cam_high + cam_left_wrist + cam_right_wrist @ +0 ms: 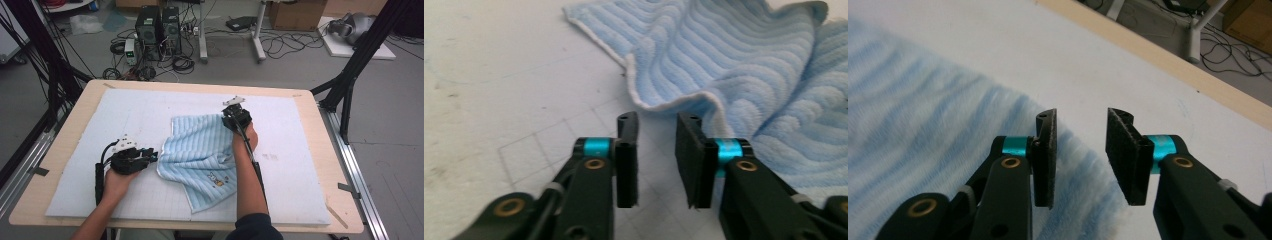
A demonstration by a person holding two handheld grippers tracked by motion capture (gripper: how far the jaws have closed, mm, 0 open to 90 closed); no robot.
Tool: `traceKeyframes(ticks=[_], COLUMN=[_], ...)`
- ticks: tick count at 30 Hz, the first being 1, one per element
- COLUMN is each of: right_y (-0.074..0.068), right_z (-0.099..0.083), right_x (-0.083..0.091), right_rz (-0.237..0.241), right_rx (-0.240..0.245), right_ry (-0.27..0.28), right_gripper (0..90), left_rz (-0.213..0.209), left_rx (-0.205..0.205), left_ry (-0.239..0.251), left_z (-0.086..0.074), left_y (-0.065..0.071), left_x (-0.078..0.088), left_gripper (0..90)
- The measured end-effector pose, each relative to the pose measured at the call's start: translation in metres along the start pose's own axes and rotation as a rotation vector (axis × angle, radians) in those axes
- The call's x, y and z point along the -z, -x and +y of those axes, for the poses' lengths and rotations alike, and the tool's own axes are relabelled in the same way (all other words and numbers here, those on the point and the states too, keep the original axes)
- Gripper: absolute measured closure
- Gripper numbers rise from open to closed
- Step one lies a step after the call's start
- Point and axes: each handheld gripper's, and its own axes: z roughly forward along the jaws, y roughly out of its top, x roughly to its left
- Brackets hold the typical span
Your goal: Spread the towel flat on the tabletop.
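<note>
A light blue striped towel (200, 150) lies rumpled on the white mat (145, 115), a small embroidered picture (216, 179) near its front edge. My left gripper (151, 155) rests low at the towel's left edge. In the left gripper view it (656, 120) stands open with bare mat between the pads, and the towel's white-hemmed edge (674, 102) curls just beyond the tips. My right gripper (234, 114) is over the towel's far right corner. In the right gripper view it (1080, 117) is open above the towel's edge (923, 115), gripping nothing.
The mat covers most of a wooden table (330, 150), whose rim shows all round. Beyond the far edge the floor holds computer towers (157, 27), tangled cables and cardboard boxes (295, 15). Black frame poles (350, 80) stand at both sides.
</note>
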Motion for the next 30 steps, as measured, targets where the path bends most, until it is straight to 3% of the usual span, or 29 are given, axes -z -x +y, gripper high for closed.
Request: traceKeyframes(ticks=[5, 8, 13, 16, 18, 21, 24, 26, 28, 30], right_y=[0.018, 0.025, 0.032, 0.034, 0.035, 0.034, 0.032, 0.033, 0.034, 0.035], right_z=[-0.002, -0.013, -0.038, -0.054, -0.064, -0.077, -0.086, -0.091, -0.097, -0.101], right_x=[0.024, 0.036, 0.056, 0.068, 0.075, 0.086, 0.095, 0.099, 0.100, 0.100], right_rz=[0.014, 0.046, 0.110, 0.155, 0.206, 0.239, 0.246, 0.253, 0.259, 0.263], right_rx=[-0.031, -0.030, -0.036, -0.038, -0.048, -0.040, -0.019, -0.011, -0.010, -0.017], right_ry=[0.035, 0.043, 0.050, 0.064, 0.071, 0.069, 0.066, 0.069, 0.073, 0.072], right_gripper=[62.1, 59.5, 54.8, 51.7, 47.1, 44.9, 44.1, 44.2, 44.4, 46.2], left_rz=[-0.005, -0.051, -0.115, -0.144, -0.142, -0.135, -0.120, -0.118, -0.109, -0.089], left_rx=[0.049, 0.071, 0.061, 0.063, 0.056, 0.046, 0.002, -0.051, -0.054, -0.044], left_ry=[0.024, 0.041, 0.050, 0.028, 0.014, -0.025, -0.100, -0.136, -0.161, -0.163], left_z=[0.000, 0.001, 0.003, 0.005, 0.005, 0.008, 0.014, 0.019, 0.026, 0.035], left_y=[-0.005, -0.006, 0.002, 0.009, 0.015, 0.022, 0.027, 0.031, 0.032, 0.029], left_x=[0.002, 0.002, 0.000, -0.006, -0.013, -0.026, -0.040, -0.048, -0.055, -0.060], left_gripper=[48.9, 44.2, 37.1, 34.9, 34.3, 34.5, 47.4, 70.1, 78.3, 79.6])
